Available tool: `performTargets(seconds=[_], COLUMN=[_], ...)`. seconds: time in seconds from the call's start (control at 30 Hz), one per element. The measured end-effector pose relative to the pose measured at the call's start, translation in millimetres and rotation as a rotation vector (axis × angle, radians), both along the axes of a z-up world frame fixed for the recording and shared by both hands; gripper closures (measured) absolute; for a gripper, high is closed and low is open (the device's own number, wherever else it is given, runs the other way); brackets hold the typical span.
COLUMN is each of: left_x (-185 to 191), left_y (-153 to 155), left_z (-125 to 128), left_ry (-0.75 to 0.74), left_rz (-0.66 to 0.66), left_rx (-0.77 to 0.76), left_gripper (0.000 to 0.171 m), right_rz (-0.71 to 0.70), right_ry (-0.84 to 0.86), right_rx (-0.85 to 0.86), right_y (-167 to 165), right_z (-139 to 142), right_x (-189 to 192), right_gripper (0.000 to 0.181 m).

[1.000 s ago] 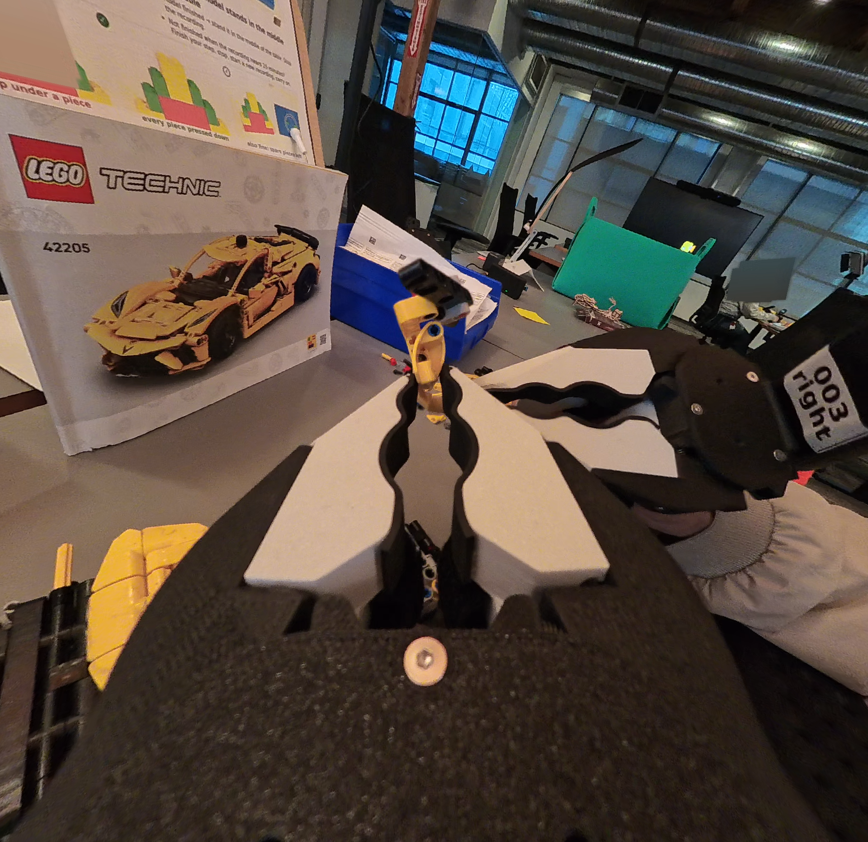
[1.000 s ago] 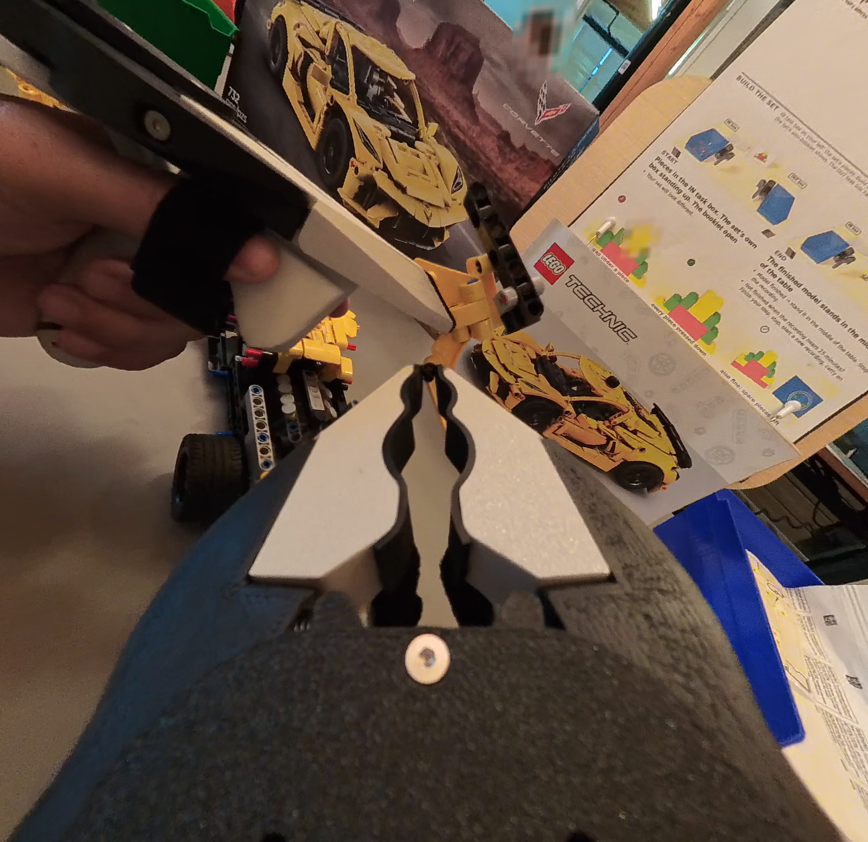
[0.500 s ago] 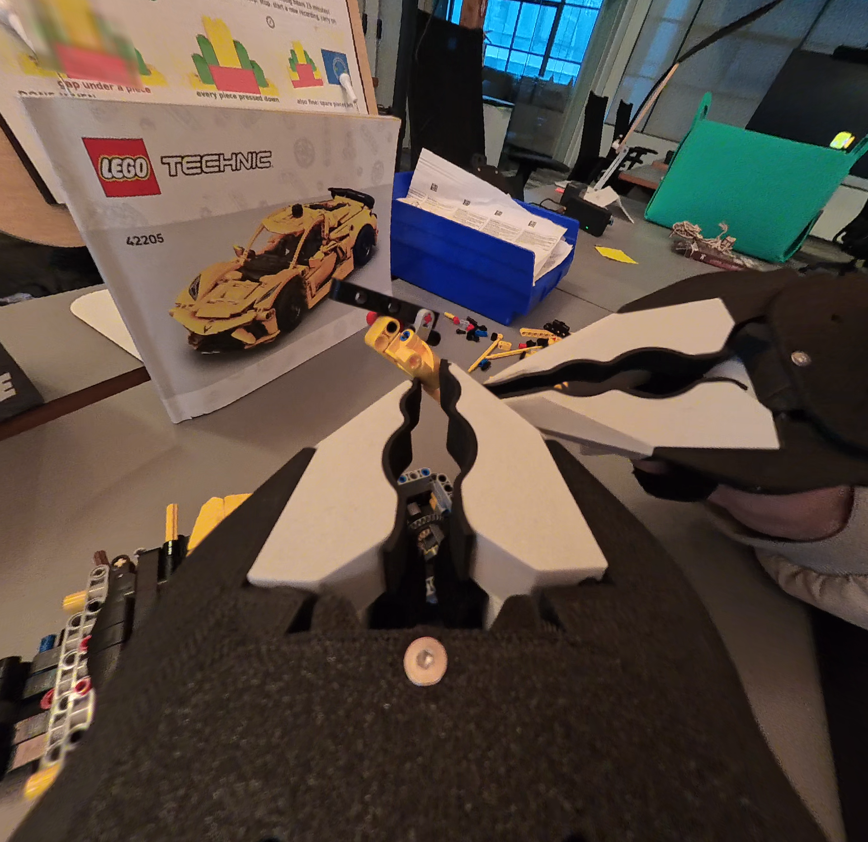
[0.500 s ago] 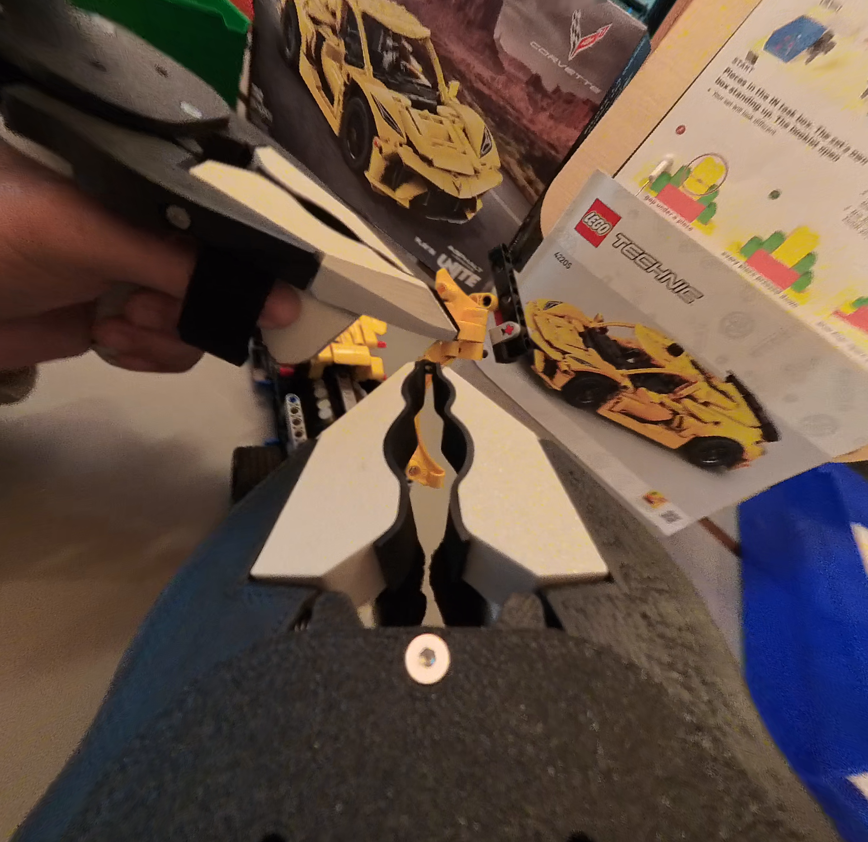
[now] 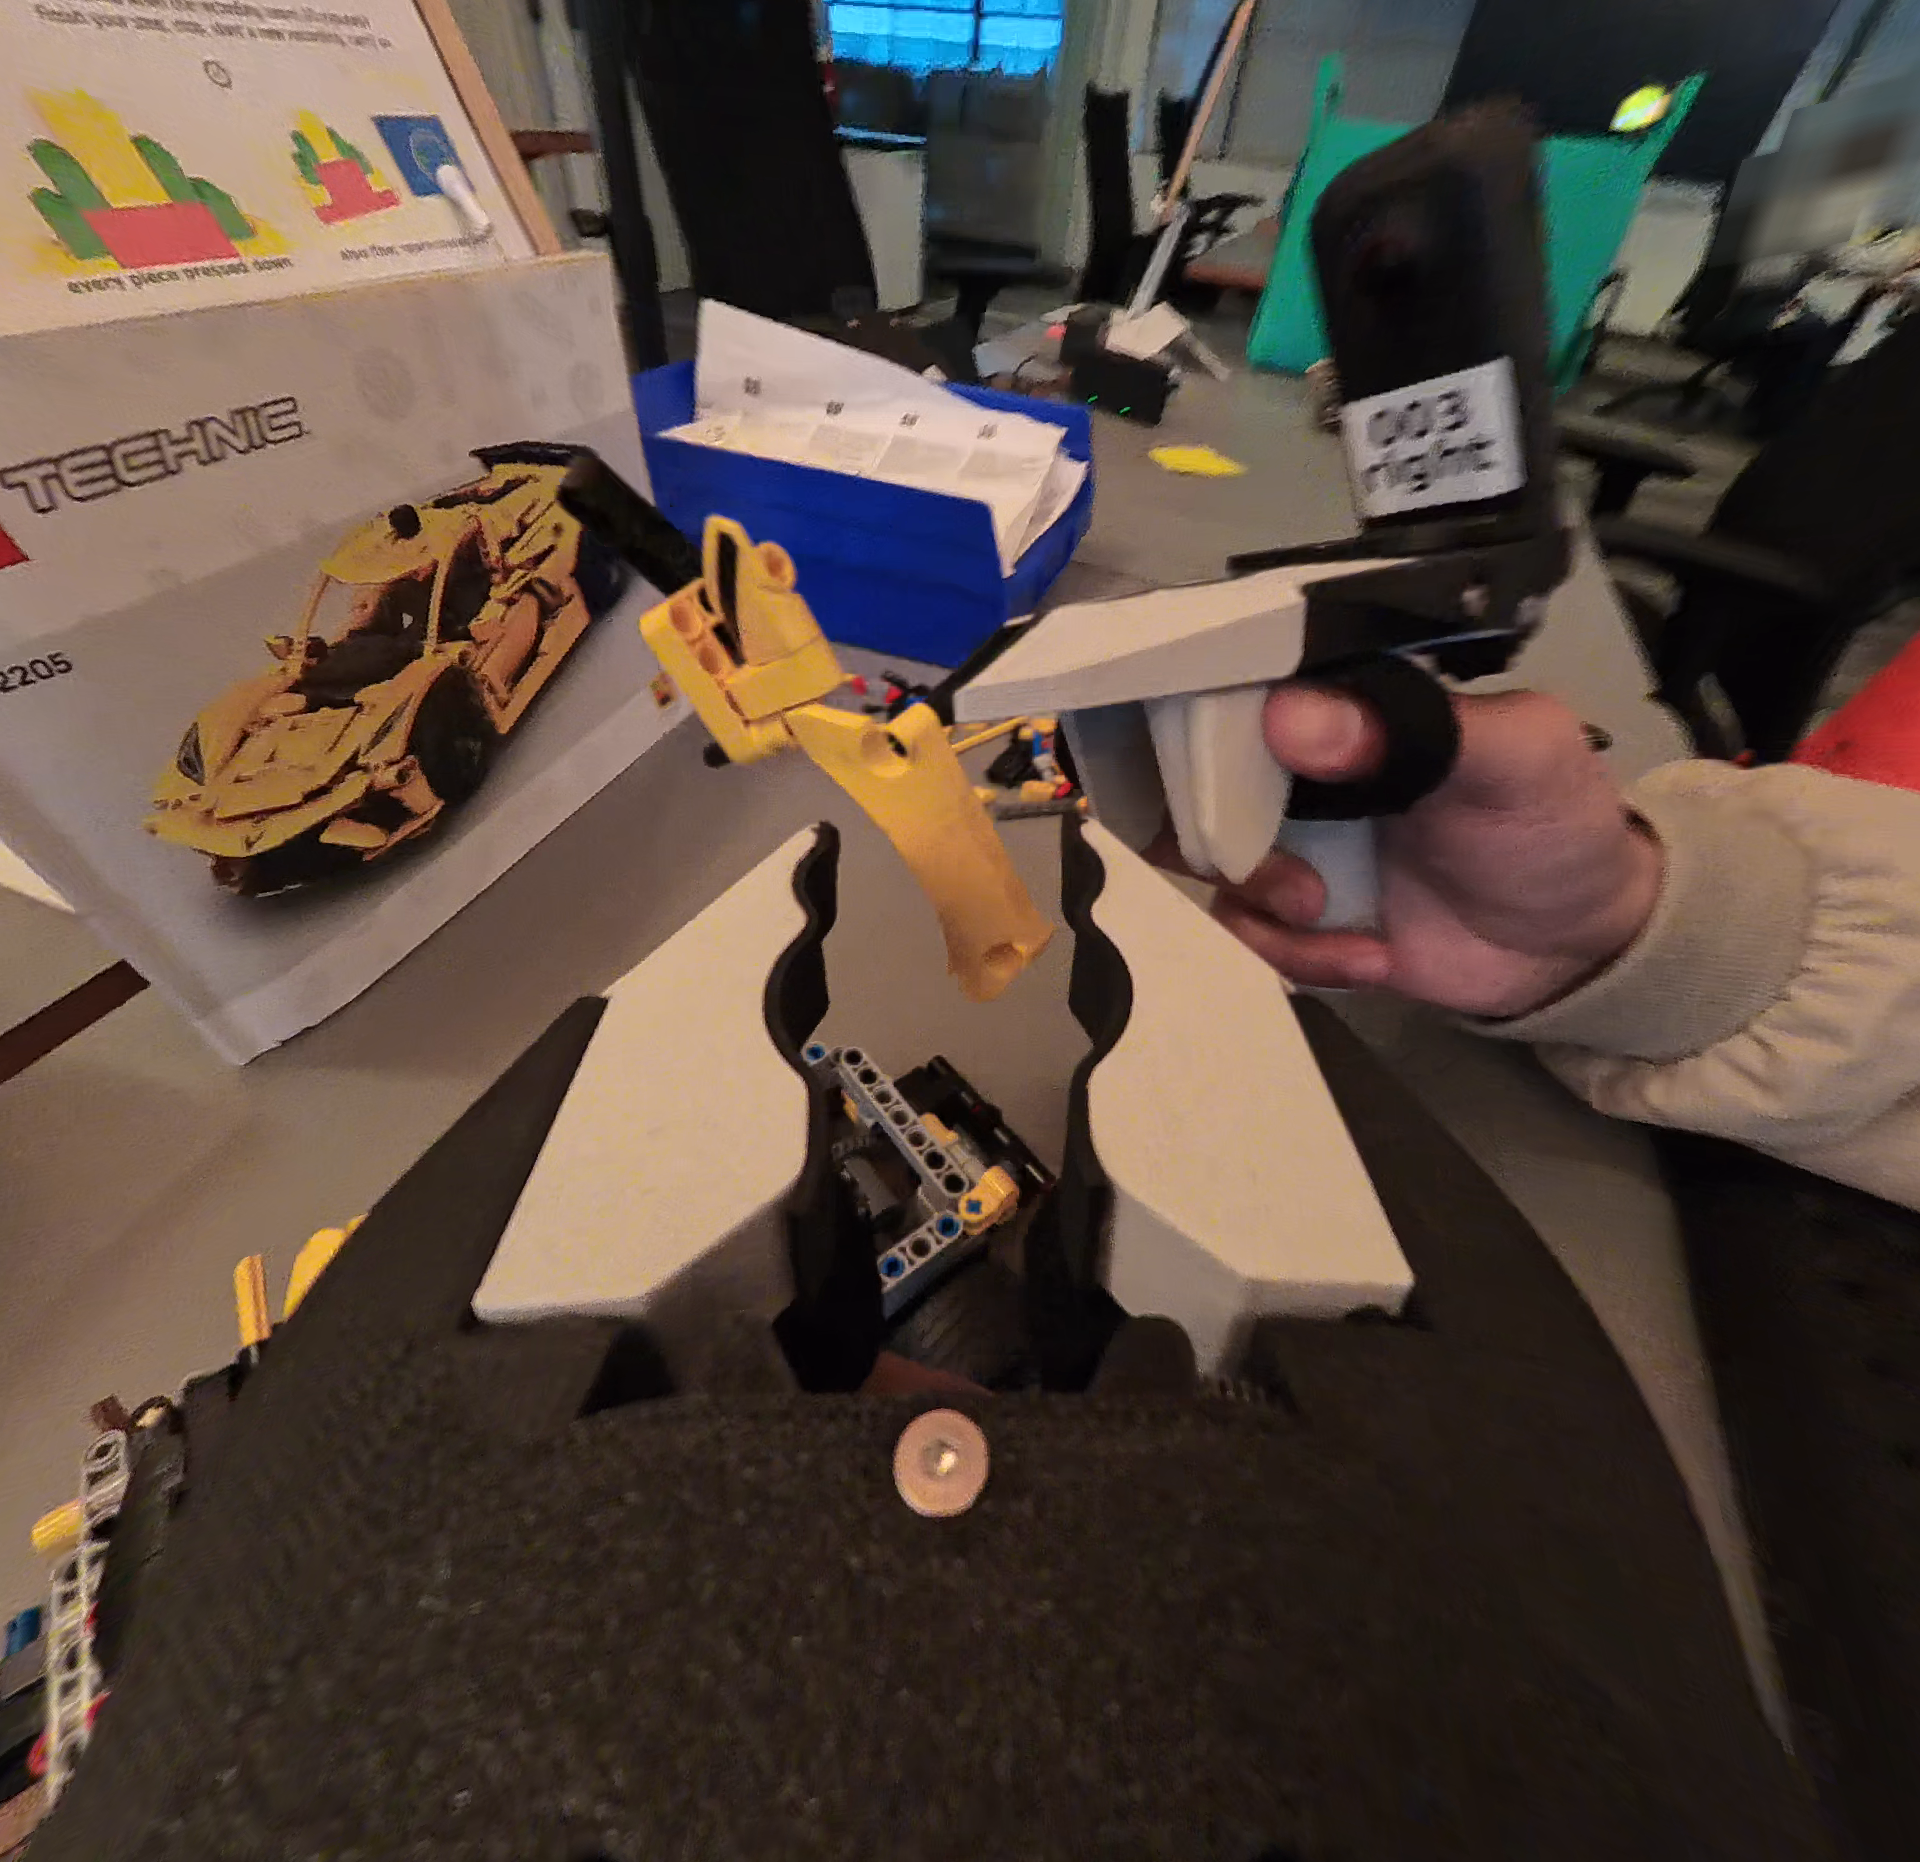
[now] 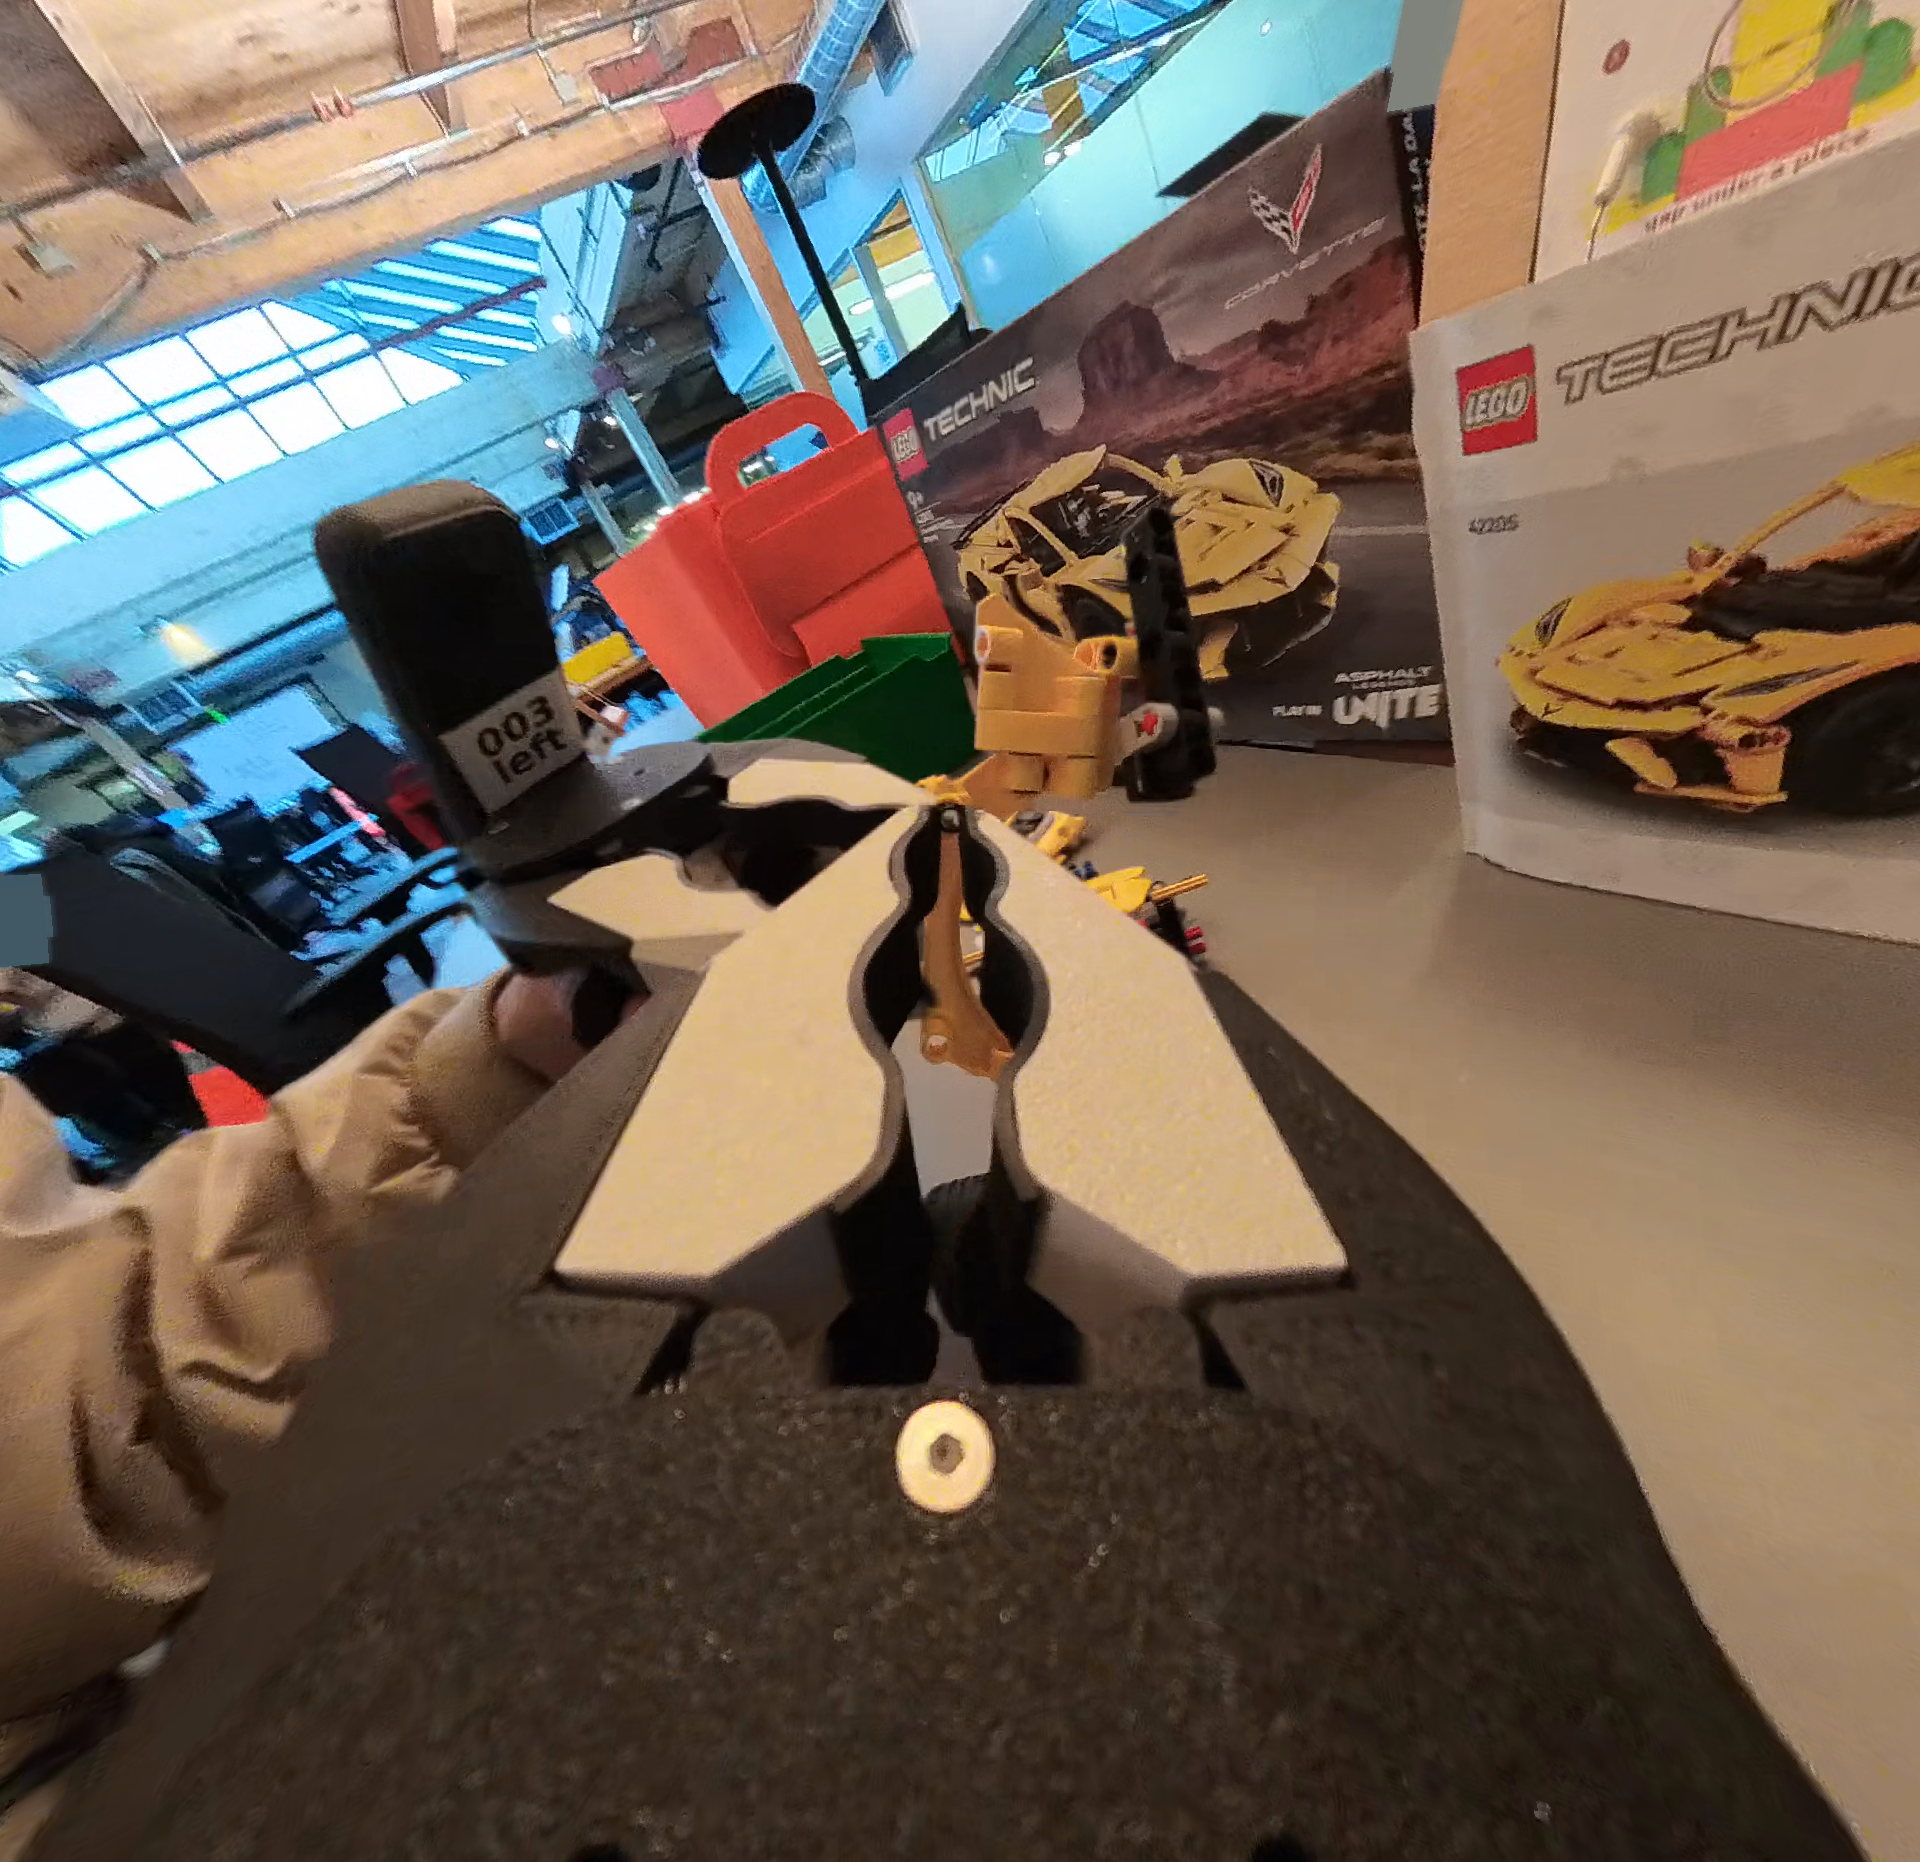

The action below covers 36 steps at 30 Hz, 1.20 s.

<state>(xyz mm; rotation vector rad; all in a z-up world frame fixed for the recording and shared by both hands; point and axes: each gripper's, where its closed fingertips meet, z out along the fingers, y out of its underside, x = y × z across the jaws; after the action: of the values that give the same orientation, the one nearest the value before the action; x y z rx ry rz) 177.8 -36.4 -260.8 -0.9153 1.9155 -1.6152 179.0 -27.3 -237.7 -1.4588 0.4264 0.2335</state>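
Observation:
A small yellow brick assembly [image 5: 790,669] with a curved yellow panel and a black beam [image 5: 623,524] hangs in the air. My right gripper [image 5: 951,706] comes in from the right, shut on the panel's upper end. In the right wrist view my right gripper [image 6: 940,820] pinches the panel, with the yellow blocks [image 6: 1039,711] and the beam [image 6: 1164,649] just past its tips. My left gripper [image 5: 945,836] is open, and the panel's lower end hangs between its fingertips without touching them. A partly built model chassis [image 5: 914,1147] lies on the table below it.
A grey instruction booklet [image 5: 312,617] stands at the left, before a poster board. A blue bin [image 5: 862,555] with papers stands behind, and loose parts [image 5: 1018,763] lie near it. A set box [image 6: 1195,462], a red case [image 6: 769,565] and a green bin [image 6: 873,700] stand farther back. My left and right fingertips are right by each other.
My left gripper has opened and let go of the yellow assembly. My right gripper, shut on the panel, now holds it alone, and both views have turned.

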Motion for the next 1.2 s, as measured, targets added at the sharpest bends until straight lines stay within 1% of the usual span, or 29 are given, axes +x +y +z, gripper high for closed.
performTargets(seconds=[0.07,0.1,0.13,0.17,0.2,0.3,0.37,0.43,0.6,0.67,0.8,0.83,0.87,0.9,0.93,0.97,1.0,1.03,1.07,1.13,1.2], left_x=[10.0,12.3,14.2,16.4,16.8,19.9,20.4,19.5,15.0,14.1,13.7,15.9,21.1,22.6,23.5,22.2,20.1,18.3,17.9,17.6,19.0], left_y=[2.4,3.9,6.5,11.0,12.5,18.4,20.1,22.5,26.7,28.0,27.3,30.4,47.2,64.7,88.4,106.3,116.9,122.7,123.6,107.6,89.2], left_z=[-5.6,-7.7,-8.1,-7.0,-8.1,-11.7,-13.3,-14.8,-18.9,-20.9,-21.3,-17.4,-1.3,17.5,33.0,43.5,47.9,47.7,42.0,33.4,28.7], left_ry=[-0.003,-0.002,-0.010,-0.026,-0.034,-0.096,-0.126,-0.179,-0.279,-0.299,-0.291,-0.270,-0.268,-0.264,-0.263,-0.286,-0.288,-0.274,-0.256,-0.267,-0.250], left_rz=[0.094,0.120,0.147,0.184,0.198,0.253,0.264,0.259,0.218,0.214,0.224,0.268,0.389,0.444,0.495,0.507,0.497,0.491,0.493,0.461,0.409], left_rx=[0.044,0.062,0.072,0.073,0.090,0.225,0.297,0.402,0.618,0.673,0.662,0.600,0.483,0.347,0.281,0.265,0.218,0.159,0.165,0.239,0.207], left_gripper=[0.131,0.138,0.150,0.154,0.154,0.155,0.155,0.155,0.155,0.155,0.154,0.155,0.170,0.171,0.170,0.170,0.170,0.170,0.170,0.170,0.170], right_rz=[-0.032,-0.050,-0.059,-0.063,-0.075,-0.056,-0.042,-0.013,0.055,0.067,0.095,0.083,0.092,0.109,0.125,0.113,0.086,0.086,0.129,0.168,0.173], right_ry=[-0.071,-0.098,-0.119,-0.127,-0.120,-0.064,-0.059,-0.078,-0.102,-0.102,-0.069,-0.058,-0.062,-0.090,-0.073,-0.039,-0.050,-0.063,-0.044,-0.014,-0.022], right_rx=[-0.031,-0.041,-0.047,-0.051,-0.060,-0.063,-0.077,-0.109,-0.189,-0.211,-0.254,-0.276,-0.404,-0.494,-0.440,-0.358,-0.330,-0.325,-0.306,-0.280,-0.309], right_y=[3.7,5.0,6.1,7.1,7.5,8.1,7.9,7.5,8.5,9.7,7.0,4.5,0.6,-1.2,0.8,-0.3,-3.6,-4.1,-1.8,-2.3,-12.5], right_z=[-1.0,-1.4,-1.2,-1.5,-3.2,-8.2,-11.1,-14.6,-24.5,-28.2,-33.0,-36.7,-57.3,-77.4,-72.9,-54.5,-42.3,-38.3,-37.5,-40.3,-43.8], right_x=[-3.4,-4.3,-5.5,-5.7,-3.5,-1.4,-1.5,-3.9,-10.0,-11.7,-11.3,-7.3,-5.5,-8.5,-13.8,-11.7,-5.1,-3.2,-8.3,-12.2,-4.2], right_gripper=[0.180,0.179,0.179,0.179,0.179,0.179,0.178,0.178,0.178,0.178,0.178,0.179,0.179,0.179,0.179,0.179,0.180,0.179,0.179,0.179,0.179])
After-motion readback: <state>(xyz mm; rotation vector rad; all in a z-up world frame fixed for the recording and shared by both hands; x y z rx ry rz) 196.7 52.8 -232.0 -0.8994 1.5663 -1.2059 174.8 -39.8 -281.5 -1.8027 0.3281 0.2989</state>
